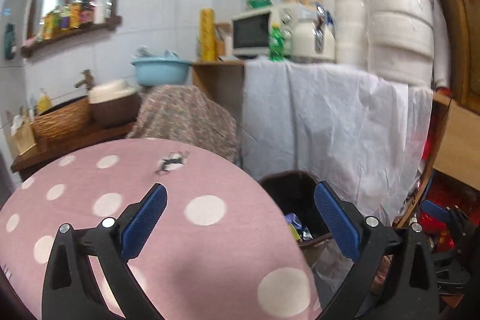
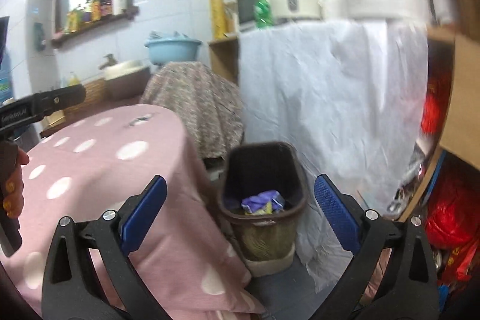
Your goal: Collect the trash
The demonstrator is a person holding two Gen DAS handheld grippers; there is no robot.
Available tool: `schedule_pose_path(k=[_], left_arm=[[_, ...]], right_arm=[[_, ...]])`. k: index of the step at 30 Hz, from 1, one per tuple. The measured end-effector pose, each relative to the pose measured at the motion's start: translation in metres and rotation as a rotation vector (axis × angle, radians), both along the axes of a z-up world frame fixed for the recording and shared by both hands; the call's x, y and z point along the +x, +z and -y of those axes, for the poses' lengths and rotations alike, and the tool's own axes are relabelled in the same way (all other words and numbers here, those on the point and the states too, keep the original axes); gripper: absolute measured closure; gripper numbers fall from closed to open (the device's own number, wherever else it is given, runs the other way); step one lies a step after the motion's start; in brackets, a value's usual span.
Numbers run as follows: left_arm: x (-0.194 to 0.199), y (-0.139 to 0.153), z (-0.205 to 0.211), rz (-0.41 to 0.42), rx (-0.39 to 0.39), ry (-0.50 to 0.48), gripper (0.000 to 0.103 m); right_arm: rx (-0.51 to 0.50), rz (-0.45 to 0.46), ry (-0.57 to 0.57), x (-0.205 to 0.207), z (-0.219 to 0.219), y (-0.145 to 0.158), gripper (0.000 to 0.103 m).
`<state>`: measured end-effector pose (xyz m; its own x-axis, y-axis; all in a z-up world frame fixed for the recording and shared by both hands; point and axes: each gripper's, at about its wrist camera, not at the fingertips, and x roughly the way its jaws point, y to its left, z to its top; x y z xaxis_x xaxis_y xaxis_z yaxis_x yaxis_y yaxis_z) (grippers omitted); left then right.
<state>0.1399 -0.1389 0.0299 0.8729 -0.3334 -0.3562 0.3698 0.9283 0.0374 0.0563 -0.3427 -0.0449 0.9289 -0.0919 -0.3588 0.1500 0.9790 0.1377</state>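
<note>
A small crumpled silver-and-black wrapper (image 1: 171,161) lies on the far part of the pink polka-dot tablecloth (image 1: 120,215); it also shows in the right wrist view (image 2: 138,120). A dark brown waste bin (image 2: 264,170) stands on the floor right of the table, with purple and yellow wrappers (image 2: 261,202) inside; its rim shows in the left wrist view (image 1: 288,179). My left gripper (image 1: 240,218) is open and empty above the table's near right edge. My right gripper (image 2: 240,215) is open and empty, above and in front of the bin.
A white sheet (image 2: 330,98) hangs over the counter behind the bin. A patterned cloth (image 2: 198,101) covers something beyond the table. Red bags (image 2: 450,218) and a cardboard box (image 2: 462,98) crowd the right. Baskets and a blue basin (image 1: 160,69) sit at the back left.
</note>
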Motion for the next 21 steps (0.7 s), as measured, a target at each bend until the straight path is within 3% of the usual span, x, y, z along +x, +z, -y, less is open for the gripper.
schedule_pose_path(k=[9,17,21], left_arm=[[-0.081,0.007,-0.076,0.105,-0.104,0.183,0.005],[-0.131,-0.013,-0.099,0.128,-0.034,0.324,0.005],[-0.144,-0.021,-0.105,0.108,-0.051,0.354,0.005]], right_arm=[[-0.048,0.095,0.115,-0.044,-0.078,0.037,0.006],[-0.059,0.123,0.098,-0.082,-0.116,0.033,0.006],[-0.074,0.135,0.068,-0.1,-0.123,0.03,0.006]])
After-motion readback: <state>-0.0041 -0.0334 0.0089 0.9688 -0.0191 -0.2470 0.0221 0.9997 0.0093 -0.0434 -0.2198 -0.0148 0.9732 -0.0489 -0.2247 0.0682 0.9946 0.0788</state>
